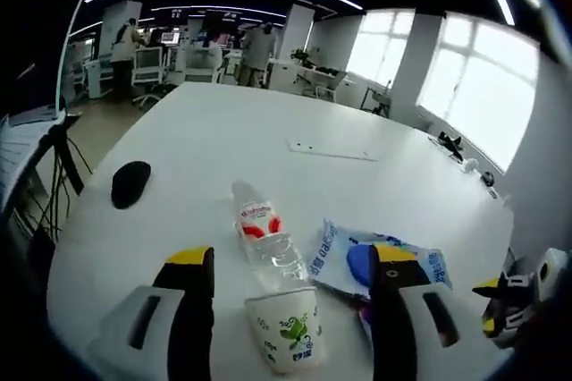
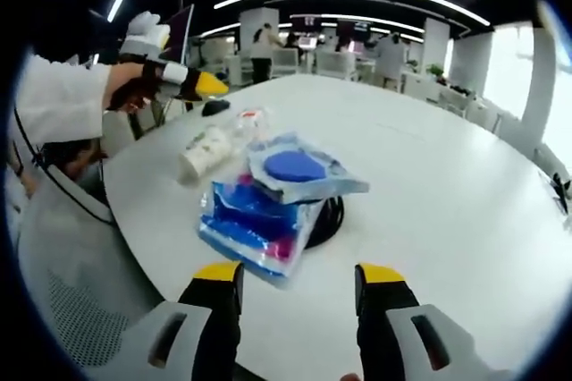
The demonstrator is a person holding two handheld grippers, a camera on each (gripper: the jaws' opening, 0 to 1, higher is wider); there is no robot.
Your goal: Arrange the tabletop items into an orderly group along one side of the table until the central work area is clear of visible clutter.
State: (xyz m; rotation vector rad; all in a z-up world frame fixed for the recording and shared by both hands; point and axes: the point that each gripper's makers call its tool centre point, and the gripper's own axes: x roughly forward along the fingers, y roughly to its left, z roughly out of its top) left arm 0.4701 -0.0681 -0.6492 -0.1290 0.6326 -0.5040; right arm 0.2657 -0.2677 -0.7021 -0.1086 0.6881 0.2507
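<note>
a: left gripper view first. what's grouped?

b: near the table edge, a clear plastic water bottle with a red and white label [image 1: 264, 236] lies on its side, its base touching a white paper cup with a green print [image 1: 286, 327], also on its side. just beside them is a blue and white plastic packet [image 1: 335, 251]. the left gripper [image 1: 291, 275] hangs over them with its yellow-tipped jaws apart, holding nothing.

a: anything left out?

b: a black computer mouse [image 1: 130, 183] sits well apart on the white table [image 1: 268, 131], and a flat pale strip [image 1: 332, 150] lies out toward the middle. so the middle isn't clear yet, i'd say.

a: right gripper view?

b: the packets are stacked: a clear bag with a blue round pad inside [image 2: 299, 171] on top of a blue and pink plastic pack [image 2: 255, 224], with a black coiled thing [image 2: 329, 216] partly under them. the cup and bottle lie just beyond. the right gripper [image 2: 298, 275] is spread too, empty, short of the stack. the left gripper comes in from the left, held in a gloved hand [image 2: 146, 25].

a: progress?

b: mostly gathered on one side, loosely. the mouse and strip remain, and the pile wants neatening.
</note>
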